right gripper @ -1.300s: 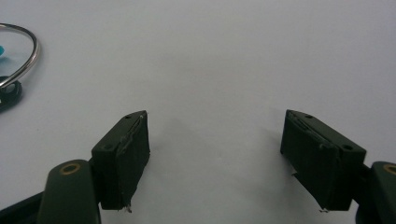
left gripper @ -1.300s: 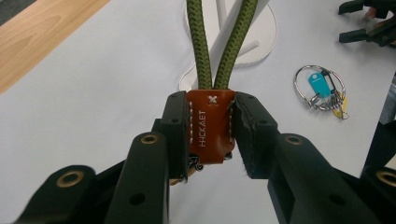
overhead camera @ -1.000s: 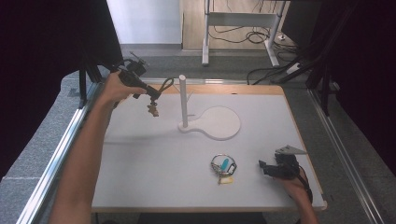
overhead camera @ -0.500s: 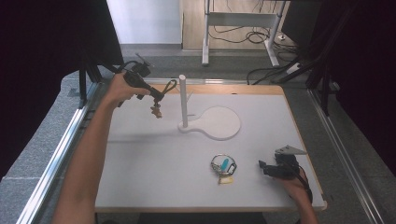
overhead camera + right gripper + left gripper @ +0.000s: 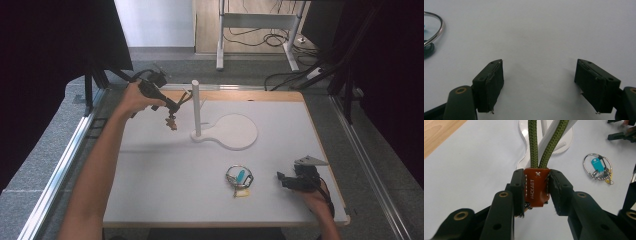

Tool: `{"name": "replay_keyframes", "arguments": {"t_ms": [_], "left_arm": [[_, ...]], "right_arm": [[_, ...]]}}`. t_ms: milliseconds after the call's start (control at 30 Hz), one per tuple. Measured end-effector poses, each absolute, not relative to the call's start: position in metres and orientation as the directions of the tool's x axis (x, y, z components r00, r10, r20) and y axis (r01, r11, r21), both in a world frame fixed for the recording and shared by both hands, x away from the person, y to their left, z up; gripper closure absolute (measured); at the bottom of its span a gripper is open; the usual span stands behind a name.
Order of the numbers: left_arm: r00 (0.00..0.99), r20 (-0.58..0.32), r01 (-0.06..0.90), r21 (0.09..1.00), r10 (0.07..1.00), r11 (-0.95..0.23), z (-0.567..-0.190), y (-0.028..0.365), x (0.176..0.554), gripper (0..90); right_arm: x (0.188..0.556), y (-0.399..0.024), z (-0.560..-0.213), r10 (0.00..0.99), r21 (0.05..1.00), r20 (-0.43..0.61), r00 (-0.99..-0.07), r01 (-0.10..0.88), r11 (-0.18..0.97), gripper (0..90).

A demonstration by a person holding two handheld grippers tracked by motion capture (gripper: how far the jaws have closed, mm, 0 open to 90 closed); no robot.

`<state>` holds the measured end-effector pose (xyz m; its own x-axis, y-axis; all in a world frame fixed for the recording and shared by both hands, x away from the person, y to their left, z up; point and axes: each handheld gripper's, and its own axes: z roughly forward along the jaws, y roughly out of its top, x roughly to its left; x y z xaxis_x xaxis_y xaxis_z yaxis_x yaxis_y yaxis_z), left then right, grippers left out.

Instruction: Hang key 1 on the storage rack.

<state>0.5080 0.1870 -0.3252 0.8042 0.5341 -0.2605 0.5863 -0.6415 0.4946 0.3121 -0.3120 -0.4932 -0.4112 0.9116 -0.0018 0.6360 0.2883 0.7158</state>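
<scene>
I am clamping my left gripper on the brown leather tab of a green cord loop, holding it above the white table at ten o'clock from the white post. My right gripper is resting with jaws wide apart, at three o'clock from the key ring, which is carrying what looks like a blue tag.

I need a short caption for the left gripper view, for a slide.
Left gripper shut on the brown leather tag of a green cord loop, above the white table.
</scene>
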Motion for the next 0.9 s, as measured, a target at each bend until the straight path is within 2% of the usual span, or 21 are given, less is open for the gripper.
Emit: {"name": "replay_keyframes", "arguments": {"t_ms": [233, 500, 900], "left_arm": [[0.812, -0.222, 0.569, 0.508, 0.541, -0.647, -0.326, 0.183, 0.504, 60.4], [0.813, -0.2, 0.56, 0.525, 0.546, -0.641, -0.323, 0.185, 0.491, 57.8], [0.842, -0.16, 0.509, 0.55, 0.515, -0.662, -0.33, 0.189, 0.448, 53.2]], "right_arm": [[0.312, -0.312, -0.493, 0.912, 0.715, -0.002, -0.411, 0.637, 0.289, 23.5], [0.312, -0.312, -0.493, 0.912, 0.713, -0.004, -0.411, 0.638, 0.291, 23.4], [0.313, -0.311, -0.493, 0.911, 0.71, -0.006, -0.412, 0.64, 0.294, 22.9]]}}
